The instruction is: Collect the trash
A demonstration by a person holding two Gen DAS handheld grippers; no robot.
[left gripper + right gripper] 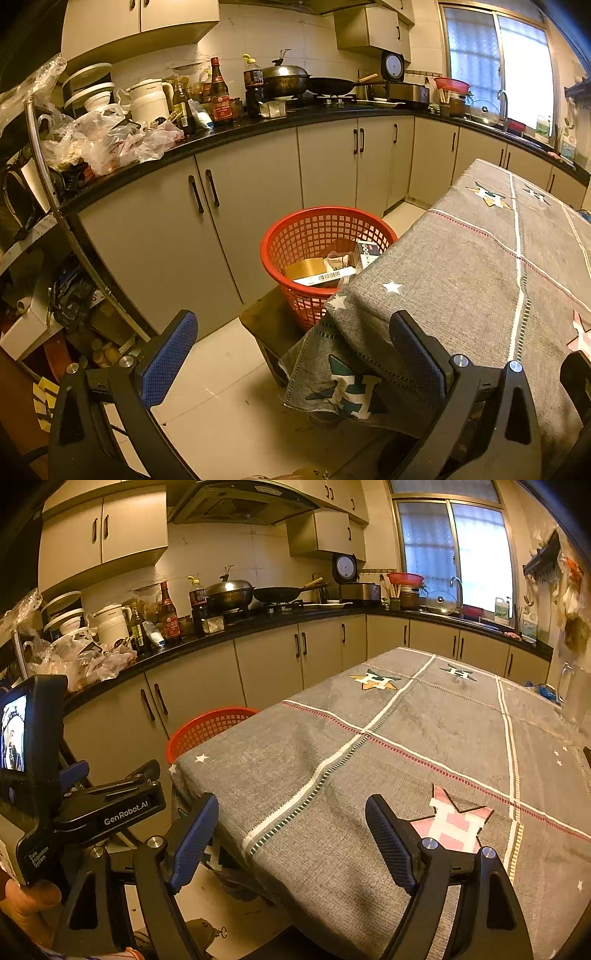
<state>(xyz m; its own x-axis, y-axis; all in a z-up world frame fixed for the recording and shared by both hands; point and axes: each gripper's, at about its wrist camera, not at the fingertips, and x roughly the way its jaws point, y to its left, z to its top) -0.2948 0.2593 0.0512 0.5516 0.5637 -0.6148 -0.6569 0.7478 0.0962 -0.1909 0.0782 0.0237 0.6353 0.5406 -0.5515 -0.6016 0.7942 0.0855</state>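
We had both grippers empty and spread wide: left gripper [291,343] hung off the near-left corner of the table [480,266], over the floor, and right gripper [291,830] sat above the near end of the grey tablecloth [369,760], nothing between the pads on either. The red basket [284,240] stood on a low dark stool [266,317] just beside the table's left edge, partly tucked behind the cloth corner, and already held trash [332,267]: a gold tape-like roll, a barcoded carton, a small box, some crumpled paper. The tabletop looked bare of litter in both views, so we judged collection close to done, or else the next piece was out of frame. At the far right edge a blue scrap [546,692] lay by a glass jug [574,694]; too small to call it trash, possibly a cloth. If it was the target, we reckoned the right gripper was the one to send, coming in low and flat to the cloth, pinching the scrap only, not bunching fabric and not clipping the jug. Then carry it across to the left and release well inside the rim, since the draped corner overhung the basket mouth.
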